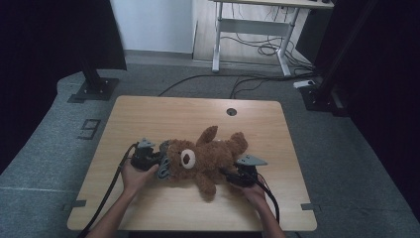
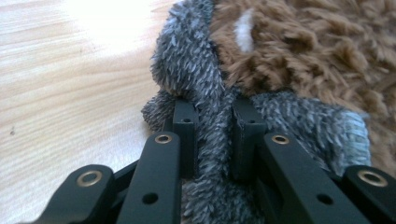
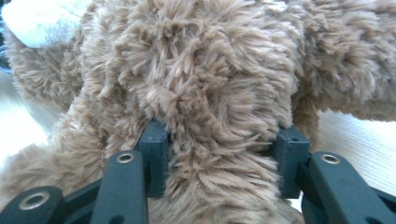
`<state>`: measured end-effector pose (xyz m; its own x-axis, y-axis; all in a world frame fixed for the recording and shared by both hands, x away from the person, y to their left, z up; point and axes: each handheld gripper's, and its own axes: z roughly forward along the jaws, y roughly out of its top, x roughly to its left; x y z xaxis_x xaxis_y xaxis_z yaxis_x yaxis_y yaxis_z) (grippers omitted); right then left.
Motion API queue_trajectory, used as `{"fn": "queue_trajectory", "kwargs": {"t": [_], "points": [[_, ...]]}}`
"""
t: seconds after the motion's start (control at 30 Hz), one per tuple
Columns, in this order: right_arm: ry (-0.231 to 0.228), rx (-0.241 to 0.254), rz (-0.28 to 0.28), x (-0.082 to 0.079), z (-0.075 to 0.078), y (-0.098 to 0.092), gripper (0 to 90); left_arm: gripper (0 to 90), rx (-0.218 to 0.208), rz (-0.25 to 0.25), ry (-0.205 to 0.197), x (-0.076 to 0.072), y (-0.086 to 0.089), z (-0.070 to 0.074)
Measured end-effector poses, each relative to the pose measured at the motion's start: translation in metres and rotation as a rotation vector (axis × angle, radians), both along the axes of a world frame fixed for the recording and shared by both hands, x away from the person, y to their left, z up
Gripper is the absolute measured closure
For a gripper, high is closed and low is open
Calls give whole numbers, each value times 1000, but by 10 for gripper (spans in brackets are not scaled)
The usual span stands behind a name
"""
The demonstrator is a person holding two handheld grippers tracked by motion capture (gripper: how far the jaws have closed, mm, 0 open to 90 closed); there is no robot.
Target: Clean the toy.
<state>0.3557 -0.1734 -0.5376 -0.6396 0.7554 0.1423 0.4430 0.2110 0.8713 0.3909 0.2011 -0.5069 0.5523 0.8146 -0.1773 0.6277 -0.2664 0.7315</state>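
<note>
The person's forearms come in from the bottom of the high view, each hand carrying a gripper over the wooden worktop (image 1: 148, 119). The left gripper (image 1: 157, 161) sits at the head end of a brown teddy bear (image 1: 205, 158), and its jaws are clenched on a fold of the bear's grey fuzzy hat (image 2: 210, 107); in the left gripper view the grey pile is pinched tightly between the two black pads, with the brown fur and a white patch just beyond. The right gripper (image 1: 229, 174) is at the bear's body, its jaws grasping a thick wad of brown fur, which bulges between the pads in the right gripper view; the jaws stand moderately wide around that bulk. The bear lies on its back near the middle of the worktop, closer to the person's edge, head toward the left gripper, its pale muzzle (image 1: 187, 158) facing up and its limbs splayed. A round cable hole (image 1: 231, 111) sits in the worktop well beyond the bear.
</note>
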Motion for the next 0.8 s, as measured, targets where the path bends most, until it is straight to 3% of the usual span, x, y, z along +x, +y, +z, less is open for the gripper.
{"fn": "queue_trajectory", "kwargs": {"t": [0.1,0.23,0.3,0.37,0.43,0.5,0.6,0.7,0.8], "points": [[-12,-7,17,-2,0,-1,507,747,-32,9,-30,-3,10,13],[-47,-34,36,-6,0,0,510,744,-76,2,-122,-12,14,45],[-69,-46,37,-9,0,1,510,743,-85,-24,-170,-11,5,66],[-77,-46,45,-11,0,0,510,741,-86,-50,-189,-6,-8,78],[-81,-42,51,-12,-1,-1,510,739,-54,-76,-190,5,-29,87],[-82,-40,54,-12,-1,-1,510,737,-36,-93,-164,18,-49,86],[-84,-40,56,-13,-1,-2,509,735,13,-116,-75,35,-73,68],[-78,-32,65,-13,-1,-3,490,745,12,-118,-37,37,-76,53],[-58,-23,74,-12,1,-4,401,752,-7,-120,-40,28,-71,45]]}}
